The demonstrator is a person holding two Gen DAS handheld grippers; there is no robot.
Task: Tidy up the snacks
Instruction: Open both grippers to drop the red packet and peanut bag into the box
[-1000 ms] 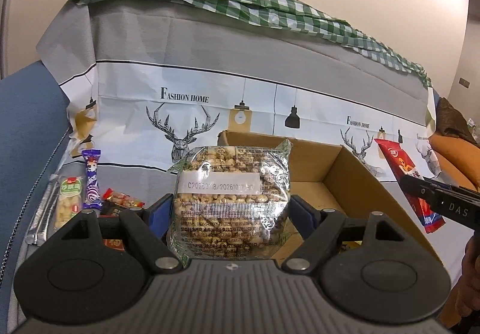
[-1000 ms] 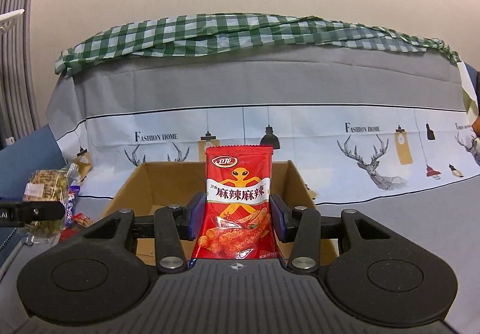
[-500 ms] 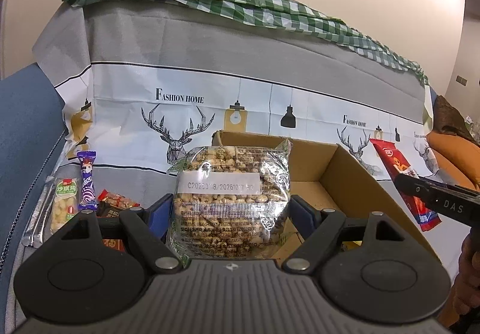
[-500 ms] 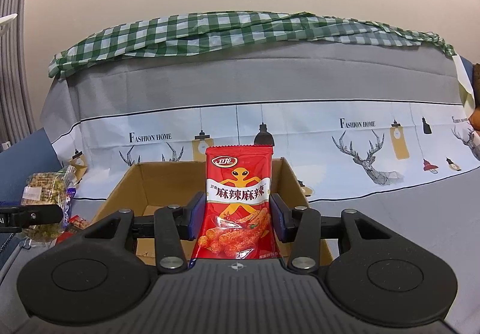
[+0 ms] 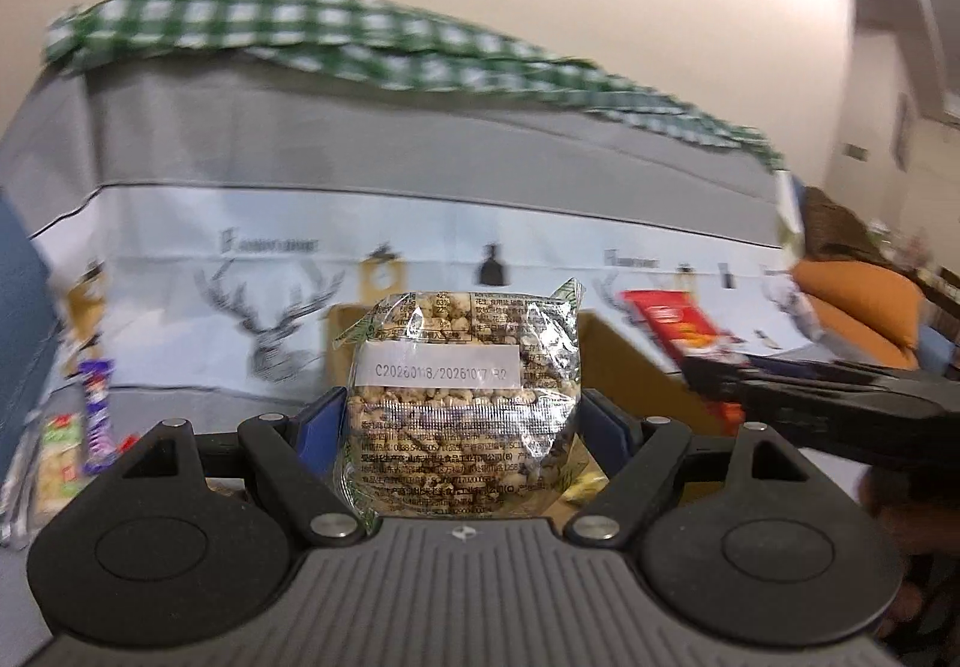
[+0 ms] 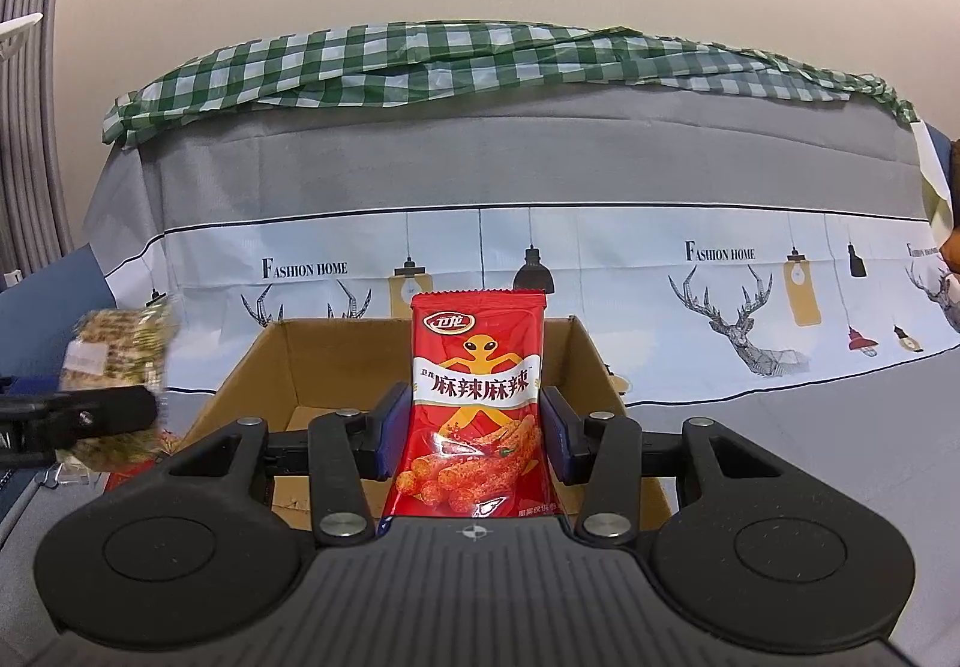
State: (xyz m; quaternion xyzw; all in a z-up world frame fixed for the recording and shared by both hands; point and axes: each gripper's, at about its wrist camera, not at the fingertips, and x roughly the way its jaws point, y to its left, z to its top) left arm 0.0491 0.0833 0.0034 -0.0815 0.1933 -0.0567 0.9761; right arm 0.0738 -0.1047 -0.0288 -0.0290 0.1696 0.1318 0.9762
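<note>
My left gripper (image 5: 462,427) is shut on a clear bag of puffed grain snacks (image 5: 462,397), held upright in front of the open cardboard box (image 5: 624,367). My right gripper (image 6: 474,427) is shut on a red spicy-strip packet (image 6: 477,403), upright over the near side of the same cardboard box (image 6: 336,343). In the left wrist view the red packet (image 5: 672,325) and the right gripper (image 5: 840,403) show at the right. In the right wrist view the grain bag (image 6: 114,349) and the left gripper (image 6: 72,415) show at the far left.
Several small snack packs (image 5: 78,427) lie on the grey cover left of the box. A deer-print cloth (image 6: 480,259) with a green checked cloth (image 6: 480,61) on top rises behind the box. An orange cushion (image 5: 858,307) lies at the right.
The left gripper with the grain bag has swung rightward toward the box, blurring its view. The right gripper and red packet have stayed still.
</note>
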